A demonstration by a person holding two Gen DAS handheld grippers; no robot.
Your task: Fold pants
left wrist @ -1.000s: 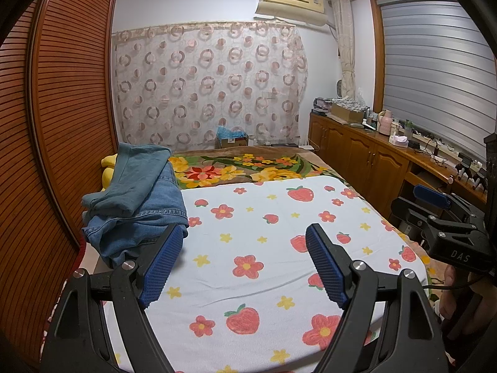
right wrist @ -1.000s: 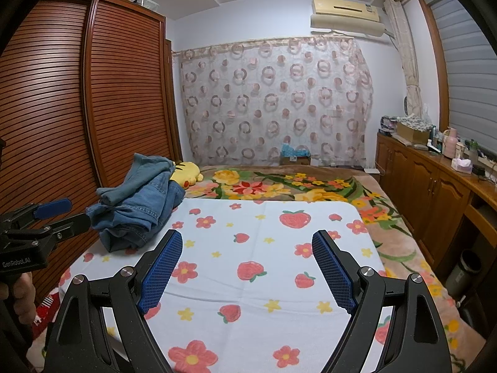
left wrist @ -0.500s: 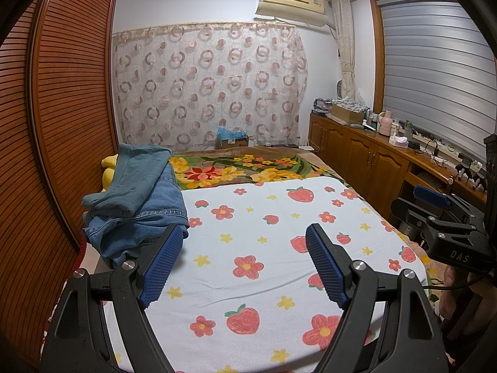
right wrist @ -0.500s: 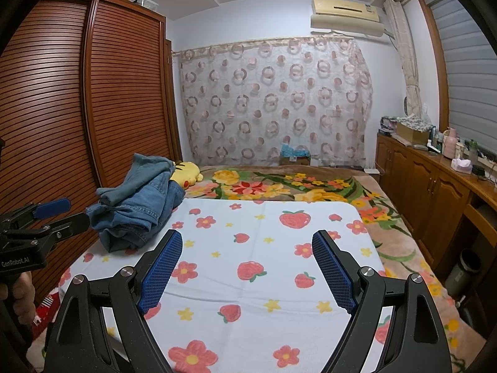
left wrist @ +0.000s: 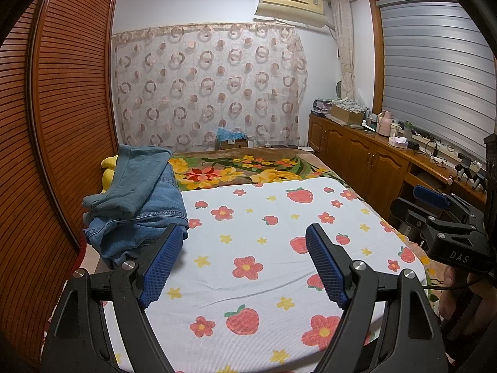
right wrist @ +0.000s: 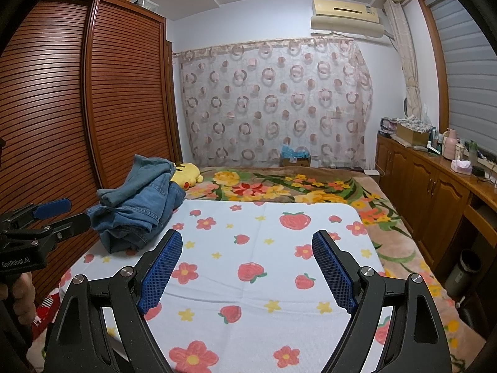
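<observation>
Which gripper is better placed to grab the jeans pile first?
Left. The denim pile lies just beyond the left gripper, by its left finger; from the right gripper it sits farther off. Both are open, empty.

- The left wrist view looks along the left gripper (left wrist: 245,267), low over the strawberry sheet (left wrist: 273,217), toward the curtain (left wrist: 211,87).
- The right wrist view faces likewise from the right gripper (right wrist: 247,275).
- Both share sheet, jeans pile (right wrist: 139,208), and each other's gripper at the frame edge.
</observation>
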